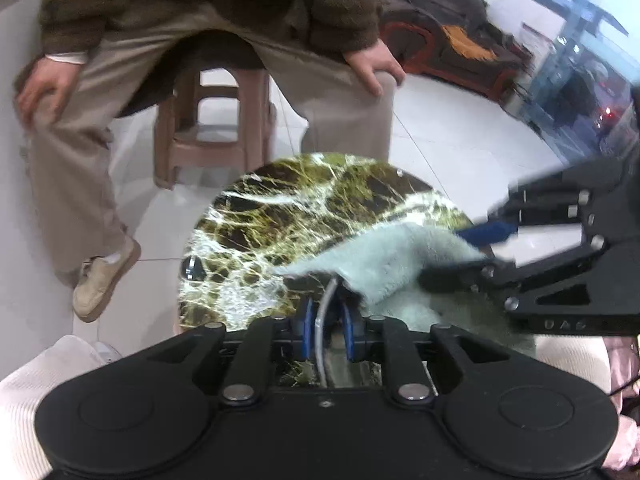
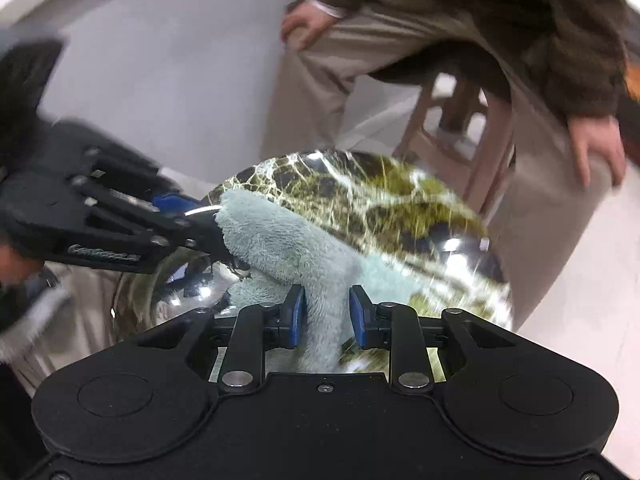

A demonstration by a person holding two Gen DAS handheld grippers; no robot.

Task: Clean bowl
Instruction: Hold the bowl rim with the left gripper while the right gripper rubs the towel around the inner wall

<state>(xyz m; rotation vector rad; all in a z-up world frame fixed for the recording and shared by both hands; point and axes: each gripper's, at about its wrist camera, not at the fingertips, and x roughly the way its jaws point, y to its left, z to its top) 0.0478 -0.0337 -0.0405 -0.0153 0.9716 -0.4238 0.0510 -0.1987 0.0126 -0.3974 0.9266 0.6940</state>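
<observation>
A shiny steel bowl [image 2: 168,292] rests at the near edge of a round green-and-black marble table [image 2: 360,192]. My left gripper [image 1: 326,312] is shut on the bowl's thin rim [image 1: 322,320], which runs up between the blue pads. A fluffy pale green cloth [image 2: 280,248] drapes over the bowl's rim and onto the table. My right gripper [image 2: 327,312] is shut on a fold of that cloth, which fills the gap between its pads. In the left wrist view the right gripper [image 1: 460,254] comes in from the right onto the cloth [image 1: 384,264]. The left gripper [image 2: 208,228] appears at the left of the right wrist view.
A person in a brown jacket and beige trousers [image 1: 340,92] sits on a brown plastic stool [image 1: 216,132] just beyond the table [image 1: 280,208], hands on knees. A dark sofa [image 1: 440,32] stands at the back right. White tiled floor surrounds the table.
</observation>
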